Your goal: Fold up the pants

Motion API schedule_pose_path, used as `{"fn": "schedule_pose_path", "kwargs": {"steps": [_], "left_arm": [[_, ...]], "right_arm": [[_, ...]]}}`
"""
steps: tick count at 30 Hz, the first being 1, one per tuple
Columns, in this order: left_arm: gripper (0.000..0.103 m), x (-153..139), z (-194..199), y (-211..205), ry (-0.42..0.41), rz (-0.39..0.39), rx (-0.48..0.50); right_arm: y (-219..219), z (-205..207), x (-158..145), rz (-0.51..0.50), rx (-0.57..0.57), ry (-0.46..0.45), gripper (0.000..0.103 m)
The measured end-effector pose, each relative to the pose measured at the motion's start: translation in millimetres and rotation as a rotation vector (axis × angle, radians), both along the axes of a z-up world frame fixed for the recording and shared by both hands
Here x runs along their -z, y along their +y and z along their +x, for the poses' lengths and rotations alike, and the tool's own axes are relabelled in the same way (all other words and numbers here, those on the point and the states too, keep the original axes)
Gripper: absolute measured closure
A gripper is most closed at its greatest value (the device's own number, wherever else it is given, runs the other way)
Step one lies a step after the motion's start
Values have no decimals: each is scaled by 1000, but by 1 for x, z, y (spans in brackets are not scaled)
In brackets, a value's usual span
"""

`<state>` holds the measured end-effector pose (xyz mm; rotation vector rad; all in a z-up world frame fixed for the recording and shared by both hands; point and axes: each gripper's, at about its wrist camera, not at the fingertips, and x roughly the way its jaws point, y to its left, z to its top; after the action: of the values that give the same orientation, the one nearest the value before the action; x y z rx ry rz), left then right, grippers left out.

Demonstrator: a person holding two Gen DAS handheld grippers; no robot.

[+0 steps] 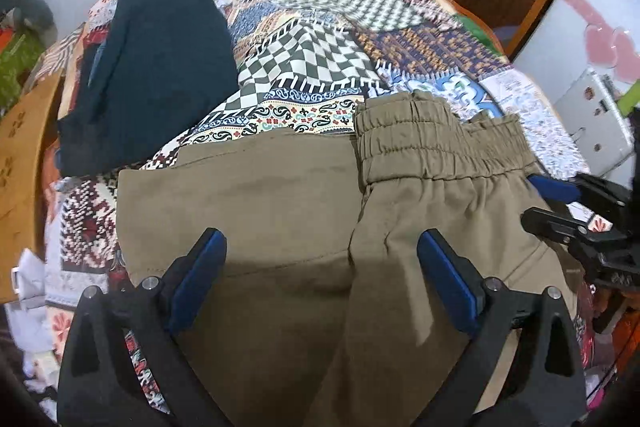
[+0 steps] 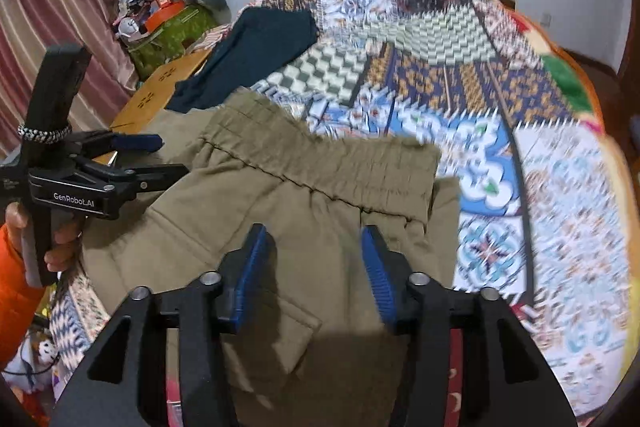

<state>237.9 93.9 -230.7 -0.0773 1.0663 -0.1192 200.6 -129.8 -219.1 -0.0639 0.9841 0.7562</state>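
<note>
While the khaki pants lie on the bed, spread over the patchwork quilt, both grippers hover above them with nothing held.

Item, khaki pants: elastic waistband gathered and turned toward the far side of the bed; the garment looks doubled over itself, one smooth panel lying beside the waistband section in the left wrist view. A flapped pocket shows near the lower edge in the right wrist view. Whether the legs are already folded in cannot be told, since the near part of the cloth runs out under the cameras.

Item, left gripper: fingers wide apart, over the middle of the pants, gripping nothing.

Item, right gripper: fingers apart, just short of the waistband, gripping nothing.

Item, dark teal garment: lying flat on the quilt beyond the pants, apart from them; seemingly folded.

Item, cluttered side table: beside the bed, not involved.

Progress, as judged: at least one fold appears made, the bundle still broad and loose. Remaining, probably: a further fold to bring it to a compact stack, then smoothing.
</note>
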Motion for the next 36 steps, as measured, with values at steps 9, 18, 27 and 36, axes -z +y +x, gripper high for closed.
{"fn": "schedule_pose_path", "kwargs": {"steps": [9, 18, 27, 36], "left_arm": [[4, -11, -32, 31, -37, -26, 5], [3, -2, -60, 55, -17, -137, -52], [3, 4, -86, 96, 29, -138, -195], [5, -10, -76, 84, 18, -83, -214]], "right_arm": [[-26, -6, 1, 48, 6, 39, 56], [-48, -14, 3, 31, 59, 44, 55], [-84, -22, 15, 36, 154, 122, 49], [-85, -17, -2, 62, 190, 105, 39]]}}
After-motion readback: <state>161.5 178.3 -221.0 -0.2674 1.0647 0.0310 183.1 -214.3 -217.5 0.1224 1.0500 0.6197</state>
